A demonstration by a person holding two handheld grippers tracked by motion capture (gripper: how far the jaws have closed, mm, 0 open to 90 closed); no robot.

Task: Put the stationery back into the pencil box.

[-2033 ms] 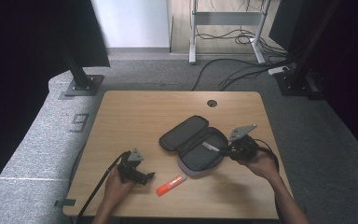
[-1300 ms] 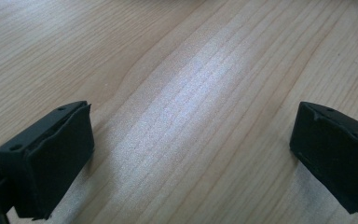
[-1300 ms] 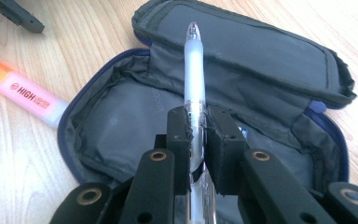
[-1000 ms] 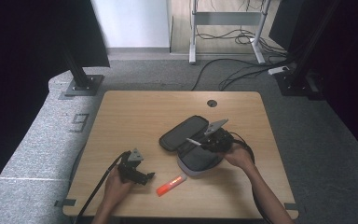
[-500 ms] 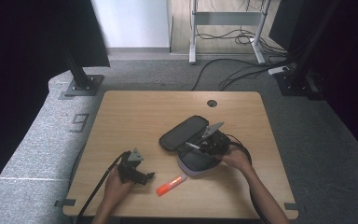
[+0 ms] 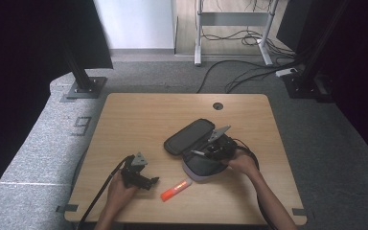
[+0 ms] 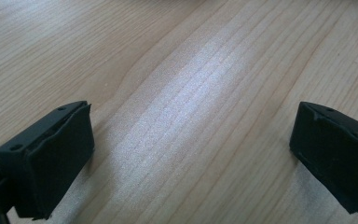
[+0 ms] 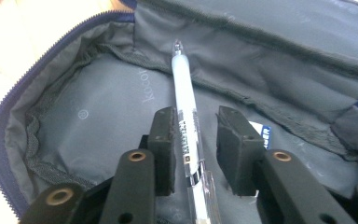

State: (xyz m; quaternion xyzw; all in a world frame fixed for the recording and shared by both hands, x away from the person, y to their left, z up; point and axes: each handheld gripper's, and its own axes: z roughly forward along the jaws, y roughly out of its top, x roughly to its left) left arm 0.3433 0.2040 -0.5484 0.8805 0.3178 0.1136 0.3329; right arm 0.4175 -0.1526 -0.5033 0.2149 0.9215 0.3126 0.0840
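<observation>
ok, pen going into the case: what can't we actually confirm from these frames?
- Rear end of the pen: right gripper view, cut off by the bottom edge behind the right gripper, whose jaws have just been opening.
- Printing on the pen: too small, blurred.
- Blue-and-white item in the pencil case: mostly hidden by a jaw.
- Orange marker label: high view, too small.
- Left gripper: open over bare table.

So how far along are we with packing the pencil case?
The pencil case lies unzipped, lid flat. The pen is inside it, between the right tongs, whose jaws have just been opening, one gap showing. Left: the orange marker on the table beside the open left tongs.
</observation>
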